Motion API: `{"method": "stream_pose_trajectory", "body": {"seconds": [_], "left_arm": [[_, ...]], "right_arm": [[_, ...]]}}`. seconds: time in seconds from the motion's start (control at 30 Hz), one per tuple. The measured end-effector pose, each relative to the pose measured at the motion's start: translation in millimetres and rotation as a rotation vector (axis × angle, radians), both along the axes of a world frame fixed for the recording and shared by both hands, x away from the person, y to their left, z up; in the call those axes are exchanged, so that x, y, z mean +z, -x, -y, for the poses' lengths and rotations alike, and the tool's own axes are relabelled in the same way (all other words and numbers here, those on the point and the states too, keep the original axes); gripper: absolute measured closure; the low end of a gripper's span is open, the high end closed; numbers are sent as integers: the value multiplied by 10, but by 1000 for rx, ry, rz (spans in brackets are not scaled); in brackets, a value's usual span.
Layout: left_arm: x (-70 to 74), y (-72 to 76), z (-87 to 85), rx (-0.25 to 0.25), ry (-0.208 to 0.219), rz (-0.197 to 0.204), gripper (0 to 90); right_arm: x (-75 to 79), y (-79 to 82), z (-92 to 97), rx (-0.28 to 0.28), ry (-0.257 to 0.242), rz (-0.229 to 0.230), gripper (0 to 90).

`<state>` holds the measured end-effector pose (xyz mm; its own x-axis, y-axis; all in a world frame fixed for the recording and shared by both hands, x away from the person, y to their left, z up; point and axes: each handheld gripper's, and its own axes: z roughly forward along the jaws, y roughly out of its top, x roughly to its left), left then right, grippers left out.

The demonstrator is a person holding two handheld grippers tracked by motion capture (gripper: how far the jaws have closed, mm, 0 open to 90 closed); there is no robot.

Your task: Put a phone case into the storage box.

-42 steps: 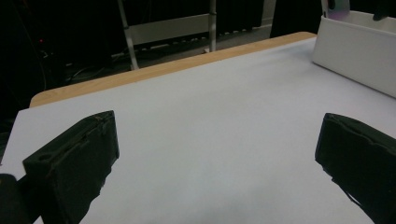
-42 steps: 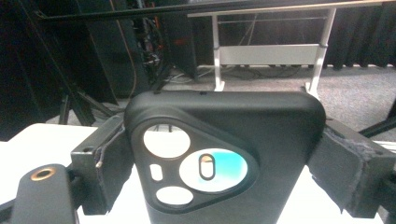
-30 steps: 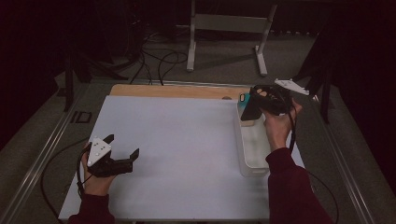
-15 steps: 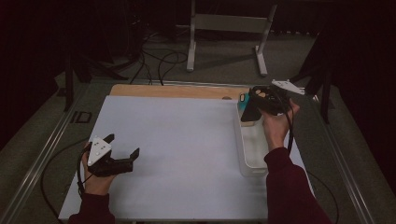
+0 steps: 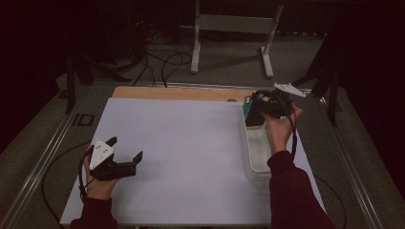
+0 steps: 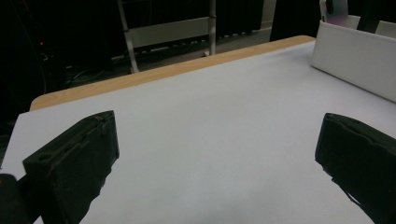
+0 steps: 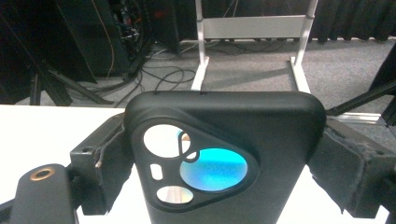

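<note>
Right gripper (image 7: 219,163) clamped on black phone case (image 7: 224,140) — above white bin (image 5: 260,152), left gripper (image 5: 125,157) agape.

From the high view you look forward and down on the white-topped table with a wooden far edge (image 5: 181,143), from above your own side, your forearms entering at the bottom. Your left gripper view sits low, just above the table surface (image 6: 210,140), facing across it toward the far right, where the white rectangular plastic tray (image 6: 355,58) stands; the high view shares that tray (image 5: 258,152). Your right gripper view looks level past the table toward the white metal floor stand (image 7: 252,28), very close behind the black phone case with a triangular camera cut-out (image 7: 224,154). The high view shares that stand (image 5: 231,28).
</note>
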<state>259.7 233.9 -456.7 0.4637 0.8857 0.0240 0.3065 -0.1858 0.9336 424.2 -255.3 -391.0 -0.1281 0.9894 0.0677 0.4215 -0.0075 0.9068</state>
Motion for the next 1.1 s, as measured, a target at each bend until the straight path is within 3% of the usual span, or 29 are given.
{"method": "stream_pose_trajectory", "body": {"seconds": [0.8,1.1], "left_arm": [[8,5,-15,1,9,5,3],[12,8,-12,1,13,8,3]], "right_arm": [[-166,-89,-80,-16,38,-41,130],[-256,-135,-93,-26,42,-81,128]]}}
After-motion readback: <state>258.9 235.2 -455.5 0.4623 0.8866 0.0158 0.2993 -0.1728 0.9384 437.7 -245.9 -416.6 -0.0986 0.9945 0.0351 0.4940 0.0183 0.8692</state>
